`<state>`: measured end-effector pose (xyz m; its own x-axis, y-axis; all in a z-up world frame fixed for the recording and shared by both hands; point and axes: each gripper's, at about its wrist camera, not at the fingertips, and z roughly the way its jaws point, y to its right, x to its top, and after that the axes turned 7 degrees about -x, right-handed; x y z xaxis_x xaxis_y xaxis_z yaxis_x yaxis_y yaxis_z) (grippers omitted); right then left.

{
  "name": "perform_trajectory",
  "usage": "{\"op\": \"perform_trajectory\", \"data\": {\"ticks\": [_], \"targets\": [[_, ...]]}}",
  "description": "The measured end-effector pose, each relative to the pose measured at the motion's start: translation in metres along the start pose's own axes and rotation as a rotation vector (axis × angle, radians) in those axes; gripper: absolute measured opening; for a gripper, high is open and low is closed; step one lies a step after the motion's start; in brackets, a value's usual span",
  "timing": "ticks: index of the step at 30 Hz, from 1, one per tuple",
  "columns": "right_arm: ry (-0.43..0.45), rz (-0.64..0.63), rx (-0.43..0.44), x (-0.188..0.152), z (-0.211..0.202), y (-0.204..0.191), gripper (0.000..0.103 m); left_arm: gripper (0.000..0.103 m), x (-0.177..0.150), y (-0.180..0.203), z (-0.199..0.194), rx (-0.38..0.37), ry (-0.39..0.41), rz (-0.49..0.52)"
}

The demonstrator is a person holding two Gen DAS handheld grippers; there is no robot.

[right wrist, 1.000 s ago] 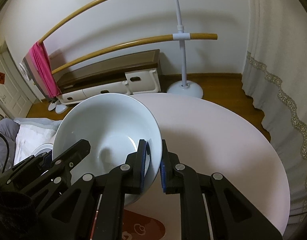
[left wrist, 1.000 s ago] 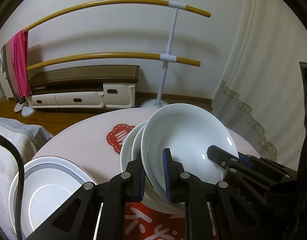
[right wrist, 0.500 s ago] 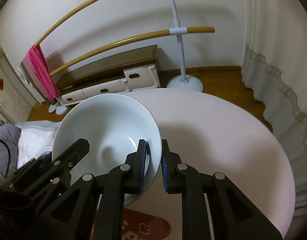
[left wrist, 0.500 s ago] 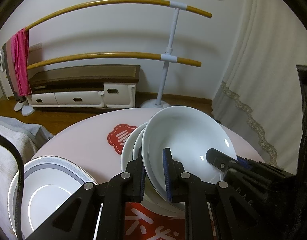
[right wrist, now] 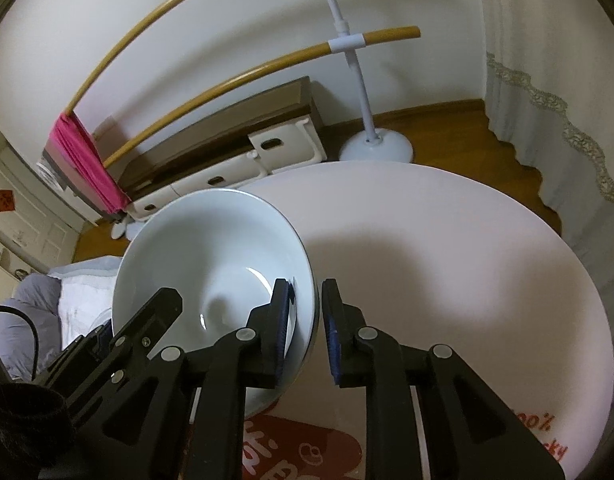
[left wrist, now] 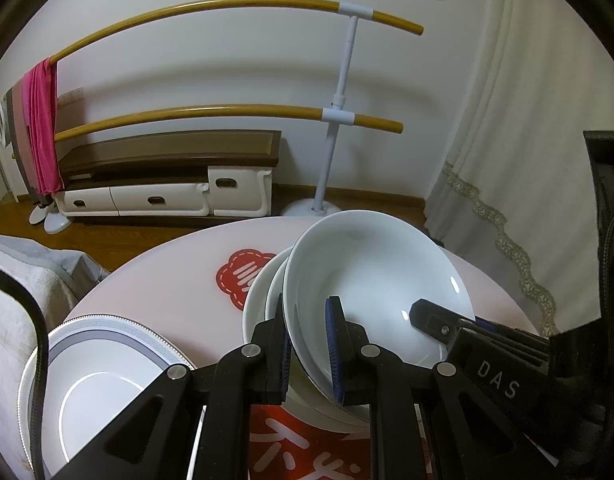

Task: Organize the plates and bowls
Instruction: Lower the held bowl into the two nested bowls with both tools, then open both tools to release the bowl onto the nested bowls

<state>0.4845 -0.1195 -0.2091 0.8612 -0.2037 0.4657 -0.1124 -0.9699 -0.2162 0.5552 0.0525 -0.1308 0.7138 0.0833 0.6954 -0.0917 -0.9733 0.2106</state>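
Two tongs, one bowl: I have the top bowl (left wrist: 371, 280) by opposite sides of its rim, because it is wide and slick and one pinch alone would let it swing.
Landmark: the pink table (right wrist: 447, 240); every place below is told from it.
Top bowl: tilted, resting on the stack (left wrist: 263, 300) at the table's middle, so it nests in the ones beneath and does not take up bare table.
Stack: I count at least two more white rims under it, showing on the side toward the red mark; how many there are in all I cannot tell from here.
Left tongs (left wrist: 309, 344): pinching the bowl's near rim, one pad outside the wall and one inside, to steady it while the other side lets go.
Right tongs (right wrist: 305, 320): jaws opening, the rim between them; the outer pad (right wrist: 331, 336) already stands apart from the wall, the inner one looks close against it.
Why the right goes first: I judge the bowl is down on the stack, so it needs only one hold.
Plate (left wrist: 91, 364): grey-banded, at the table's left edge, well apart from the stack, so plates and bowls stay in separate piles.
Risk: if the bowl sits crooked, it may slide off when I free the left side.
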Motion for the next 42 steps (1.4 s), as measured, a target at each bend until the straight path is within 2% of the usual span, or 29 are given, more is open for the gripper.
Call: {"op": "perform_trajectory", "data": {"ticks": [4,7,10,15,23,30,42], "targets": [[-0.003,0.017,-0.003,0.002,-0.003,0.001,0.020,0.012,0.001,0.000,0.000,0.001,-0.001,-0.005],[-0.041,0.062,0.050,0.004,0.003,0.009,0.021,0.012,0.001,0.001,0.000,0.000,-0.002,-0.005],[-0.057,0.075,0.063,0.005,0.008,0.011,0.021,0.013,0.002,0.002,0.000,0.003,-0.004,0.001],[-0.061,0.067,0.083,0.006,0.012,0.007,0.016,0.014,0.006,-0.002,-0.001,-0.004,-0.019,-0.001],[-0.060,0.065,0.082,0.005,0.012,0.005,0.017,0.015,0.018,-0.009,-0.012,-0.017,-0.021,-0.006],[-0.062,0.068,0.074,0.004,0.010,0.002,0.019,0.021,0.024,-0.017,-0.007,-0.019,-0.083,-0.025],[-0.056,0.049,0.062,0.002,0.006,-0.005,0.026,0.024,0.039,-0.026,-0.004,-0.008,-0.108,-0.044]]}}
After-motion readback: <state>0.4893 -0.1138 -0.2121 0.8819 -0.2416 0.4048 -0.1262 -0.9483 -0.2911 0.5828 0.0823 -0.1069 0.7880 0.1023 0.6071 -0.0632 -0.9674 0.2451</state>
